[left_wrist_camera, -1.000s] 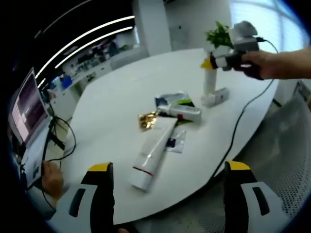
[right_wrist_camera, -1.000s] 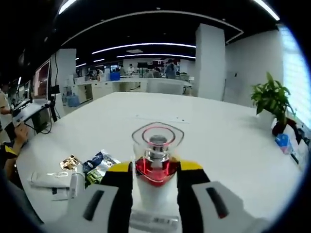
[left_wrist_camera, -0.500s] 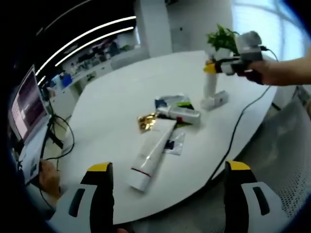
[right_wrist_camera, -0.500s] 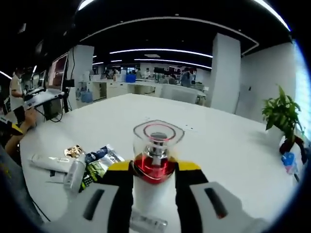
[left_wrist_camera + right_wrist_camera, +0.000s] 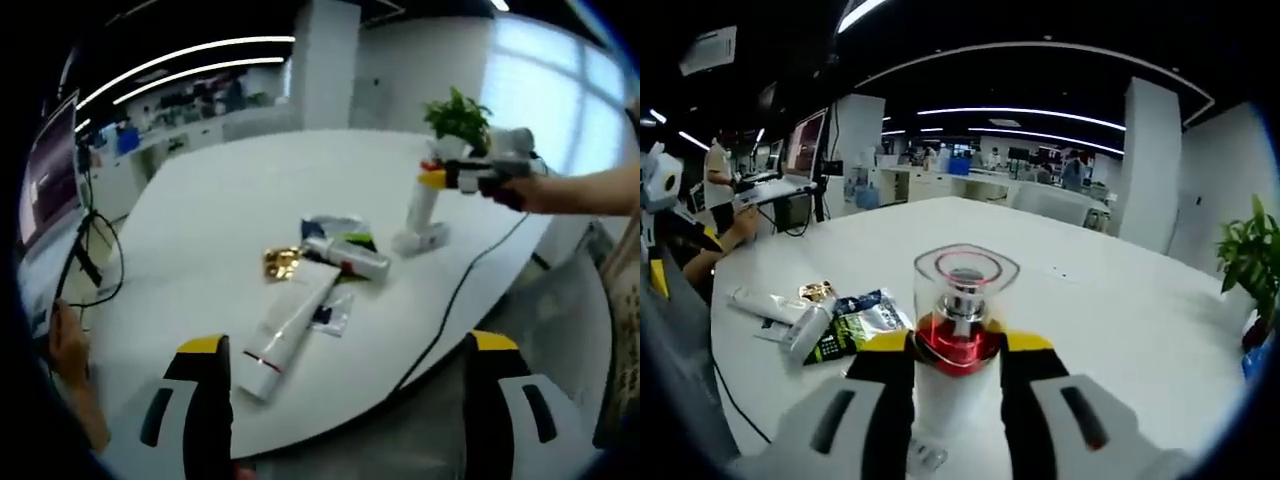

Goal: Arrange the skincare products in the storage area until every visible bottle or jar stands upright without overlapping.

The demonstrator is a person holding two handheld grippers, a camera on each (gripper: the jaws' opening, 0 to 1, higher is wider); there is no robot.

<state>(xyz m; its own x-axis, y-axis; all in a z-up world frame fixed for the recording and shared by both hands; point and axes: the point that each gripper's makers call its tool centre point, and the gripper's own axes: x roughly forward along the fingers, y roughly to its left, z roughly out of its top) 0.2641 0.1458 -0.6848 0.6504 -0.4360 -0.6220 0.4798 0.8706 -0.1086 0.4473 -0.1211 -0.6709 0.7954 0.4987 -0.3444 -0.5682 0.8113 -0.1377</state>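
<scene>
My right gripper (image 5: pixel 958 345) is shut on a white bottle (image 5: pixel 958 395) with a clear cap and a red collar. In the left gripper view that bottle (image 5: pixel 420 205) stands nearly upright on the white table (image 5: pixel 210 210), held by the right gripper (image 5: pixel 447 178), with a small white tube (image 5: pixel 424 238) lying at its base. A long white tube (image 5: pixel 290 325), a silver tube (image 5: pixel 345 257), sachets (image 5: pixel 335 228) and a gold packet (image 5: pixel 282 264) lie mid-table. My left gripper (image 5: pixel 348 345) hangs open off the near edge, nothing between its jaws.
A potted plant (image 5: pixel 458 115) stands behind the bottle, and a black cable (image 5: pixel 450 300) trails off the table edge. A person's hand (image 5: pixel 62 345) is at the left edge. In the right gripper view the lying tubes (image 5: pixel 790 318) and sachets (image 5: pixel 868 322) are to the left.
Both cameras have swung, shifting the whole picture. The right gripper keeps hold of the upright bottle at the same spot beside the small tube. The lying items have not moved.
</scene>
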